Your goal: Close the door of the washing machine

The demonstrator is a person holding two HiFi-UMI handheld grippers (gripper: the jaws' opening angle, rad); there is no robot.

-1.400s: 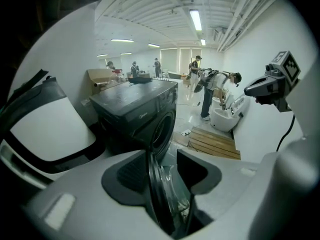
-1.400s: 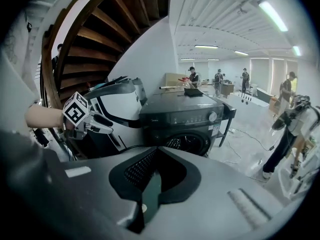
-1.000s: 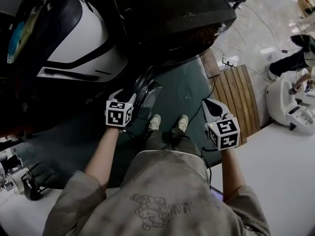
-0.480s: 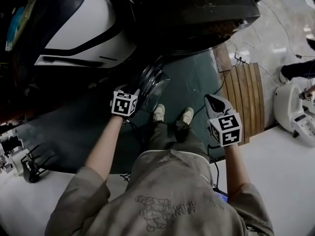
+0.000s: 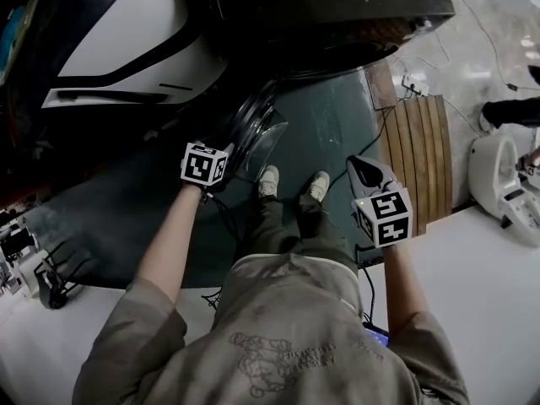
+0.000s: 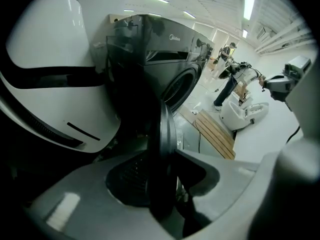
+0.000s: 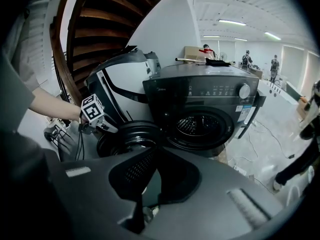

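Note:
The dark front-loading washing machine (image 5: 337, 15) (image 7: 210, 99) stands ahead with its drum opening (image 7: 197, 125) uncovered. Its round door (image 5: 257, 133) (image 7: 127, 136) is swung out to the left. My left gripper (image 5: 221, 169) (image 6: 165, 156) (image 7: 107, 126) sits at the door's outer rim (image 6: 167, 129), which runs edge-on between the jaws, and they close on it. My right gripper (image 5: 364, 169) (image 7: 145, 184) hangs to the right of my feet, away from the machine, jaws together and holding nothing.
A large white-and-black curved shell (image 5: 126, 40) stands just left of the machine. A wooden slatted platform (image 5: 418, 150) lies on the floor to the right, with a power strip (image 5: 411, 84), cables, and a white device (image 5: 498, 184). White tabletops (image 5: 489, 294) flank me.
The head camera has shifted, sliding the scene down the frame. The left gripper stays on the door's rim, and the door's angle looks the same. The right gripper has drawn slightly back toward me.

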